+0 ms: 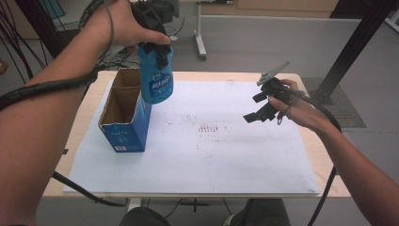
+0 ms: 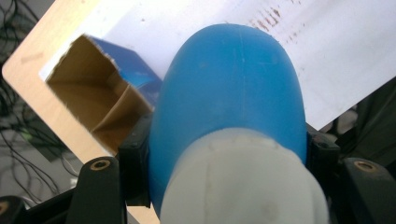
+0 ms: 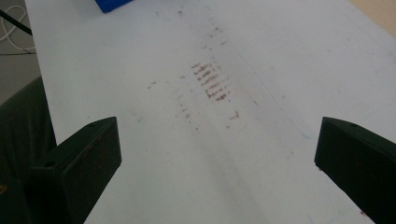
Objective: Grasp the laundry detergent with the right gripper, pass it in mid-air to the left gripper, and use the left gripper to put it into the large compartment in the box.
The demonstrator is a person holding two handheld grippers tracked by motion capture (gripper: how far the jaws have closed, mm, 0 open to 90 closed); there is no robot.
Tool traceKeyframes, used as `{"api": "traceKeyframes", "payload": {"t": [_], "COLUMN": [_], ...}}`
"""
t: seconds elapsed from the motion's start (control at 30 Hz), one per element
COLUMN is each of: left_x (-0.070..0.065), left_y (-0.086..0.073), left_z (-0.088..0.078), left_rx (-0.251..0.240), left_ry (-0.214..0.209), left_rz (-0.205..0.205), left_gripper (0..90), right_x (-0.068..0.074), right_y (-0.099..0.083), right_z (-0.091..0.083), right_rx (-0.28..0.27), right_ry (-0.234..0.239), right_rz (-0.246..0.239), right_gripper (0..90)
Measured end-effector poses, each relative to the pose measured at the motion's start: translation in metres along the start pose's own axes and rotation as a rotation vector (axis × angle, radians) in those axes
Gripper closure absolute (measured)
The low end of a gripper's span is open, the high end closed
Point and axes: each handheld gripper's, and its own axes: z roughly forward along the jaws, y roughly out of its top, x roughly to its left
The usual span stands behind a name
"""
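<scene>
Left gripper (image 1: 157, 47) clamped on the blue bottle (image 1: 156, 77), gripped near its white cap end (image 2: 243, 182); bottle hanging below the jaws, lifted above the open cardboard box (image 1: 123, 115), probably clear of its rim. Right gripper (image 1: 259, 107) spread wide, holding nothing, over the stained white sheet (image 3: 210, 93), hand raised beside the table edge.

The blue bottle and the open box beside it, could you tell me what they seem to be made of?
Blue bottle: likely plastic, smooth with a soft sheen and a faint mould seam. Open box: cardboard, with a raw brown inside, torn flap edges and a printed blue outside.
</scene>
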Motion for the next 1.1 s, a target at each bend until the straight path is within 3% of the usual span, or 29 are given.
{"api": "traceKeyframes", "payload": {"t": [0.3, 0.6, 0.73, 1.1], "left_x": [0.032, 0.064, 0.075, 0.099], "left_y": [-0.010, -0.026, -0.035, -0.055], "left_z": [-0.036, -0.071, -0.077, -0.072], "left_rx": [-0.018, -0.041, -0.063, -0.054], "left_ry": [0.031, 0.066, 0.060, 0.040], "left_rz": [-0.191, -0.389, -0.441, -0.608], "left_gripper": [37.0, 37.0, 37.0, 37.0], "right_x": [-0.013, -0.015, -0.013, -0.010], "right_y": [-0.011, -0.010, -0.008, -0.011], "right_z": [-0.027, -0.044, -0.047, -0.049], "right_rx": [0.066, 0.083, 0.101, 0.131], "right_ry": [-0.058, -0.101, -0.105, -0.129], "right_rz": [0.065, 0.072, 0.061, 0.048], "right_gripper": [0.8, 1.0, 2.0, 2.0]}}
